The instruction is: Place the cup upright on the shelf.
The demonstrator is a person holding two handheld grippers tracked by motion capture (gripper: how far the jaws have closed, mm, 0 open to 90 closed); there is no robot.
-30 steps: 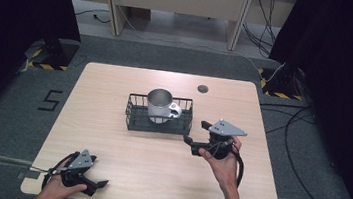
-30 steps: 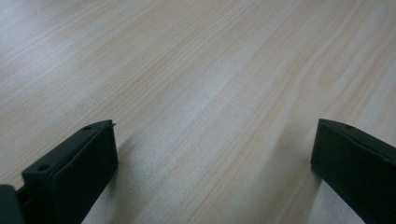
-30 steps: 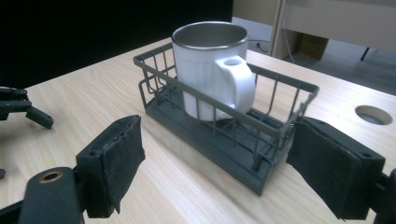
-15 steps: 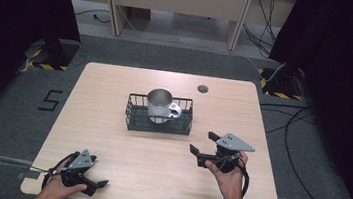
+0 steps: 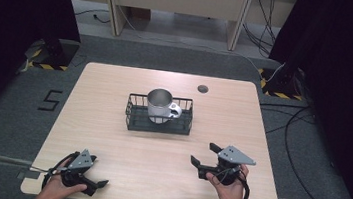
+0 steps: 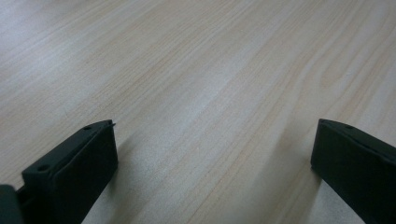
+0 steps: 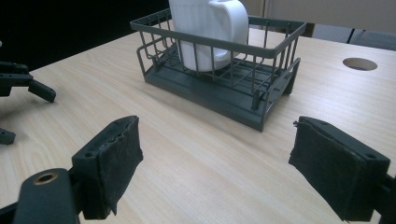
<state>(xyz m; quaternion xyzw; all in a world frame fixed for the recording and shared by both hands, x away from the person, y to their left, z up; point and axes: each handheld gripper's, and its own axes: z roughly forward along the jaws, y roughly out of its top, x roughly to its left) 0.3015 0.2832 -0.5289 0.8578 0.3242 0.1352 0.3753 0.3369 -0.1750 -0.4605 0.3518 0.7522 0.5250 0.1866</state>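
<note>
Resting at the lower left of the high view, the left gripper (image 5: pixel 86 179) sits low on the pale wooden table (image 5: pixel 110 137) with its jaws spread wide and empty (its own view has nothing but bare wood grain between them), so it is best left parked there. At frame centre the shiny metal mug with a side handle (image 5: pixel 159 105) stands upright inside the dark wire basket (image 5: pixel 134 117). At the lower right the right gripper (image 5: pixel 204 158), jaws fully apart and holding nothing, points toward the basket, well apart from it; any approach should come level and slow, clearing the basket rim.
</note>
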